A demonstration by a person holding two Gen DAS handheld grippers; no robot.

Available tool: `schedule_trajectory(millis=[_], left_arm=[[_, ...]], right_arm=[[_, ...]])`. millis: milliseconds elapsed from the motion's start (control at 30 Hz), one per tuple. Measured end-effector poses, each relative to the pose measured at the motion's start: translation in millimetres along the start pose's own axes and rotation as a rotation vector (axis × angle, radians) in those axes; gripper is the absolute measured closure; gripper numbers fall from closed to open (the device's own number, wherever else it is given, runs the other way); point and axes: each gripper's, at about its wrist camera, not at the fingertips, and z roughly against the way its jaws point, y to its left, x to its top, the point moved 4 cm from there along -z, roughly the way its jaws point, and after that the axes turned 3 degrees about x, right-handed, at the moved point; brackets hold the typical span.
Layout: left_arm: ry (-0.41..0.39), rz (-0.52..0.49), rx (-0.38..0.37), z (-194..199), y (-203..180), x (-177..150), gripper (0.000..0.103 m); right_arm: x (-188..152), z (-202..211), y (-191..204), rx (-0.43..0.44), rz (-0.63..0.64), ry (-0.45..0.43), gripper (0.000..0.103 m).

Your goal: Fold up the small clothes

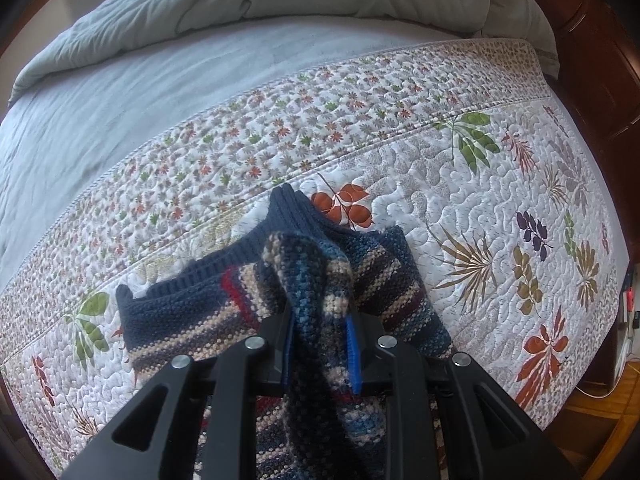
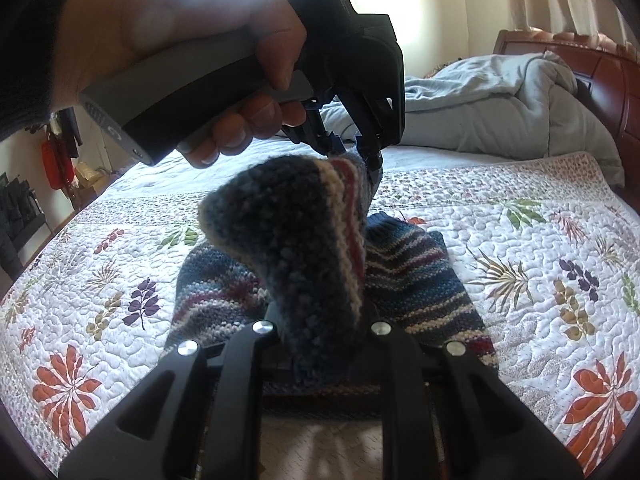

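Observation:
A small striped knit sweater (image 1: 192, 320) in navy, beige and red lies on the floral quilt (image 1: 480, 208). My left gripper (image 1: 320, 320) is shut on a bunched fold of the sweater and lifts it above the rest. In the right wrist view the sweater (image 2: 420, 280) lies on the quilt (image 2: 540, 260), and my right gripper (image 2: 320, 320) is shut on another raised fold of it. The left gripper (image 2: 360, 156), held by a hand, pinches the far end of that same raised fold. The fabric hides both grippers' fingertips.
A rumpled grey duvet (image 1: 240, 8) lies at the head of the bed, over a grey sheet (image 1: 120, 112). A dark wooden headboard (image 2: 592, 64) stands at the right. Wooden floor (image 1: 600, 420) shows beyond the bed's right edge. Furniture and hanging items (image 2: 56, 152) stand at the left wall.

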Motion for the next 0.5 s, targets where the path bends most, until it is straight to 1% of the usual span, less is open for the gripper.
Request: schedule_trajectory(millis=[200,300,500], left_arm=[[0.005,-0.012,0.022,-9,-15,3,0.082],[0.009,-0.017,0.034,-14,-23,1,0.082],[0.018,-0.017,0.042,-30,-38,-1,0.082]], right_arm=[[-6,-1,-15,0.016,-0.058,0.012,0.089],[-14,-1,-26,0.069,-0.134,0.036,0.089],[-26,1,-44,0.116,-0.216,0.061,0.089]])
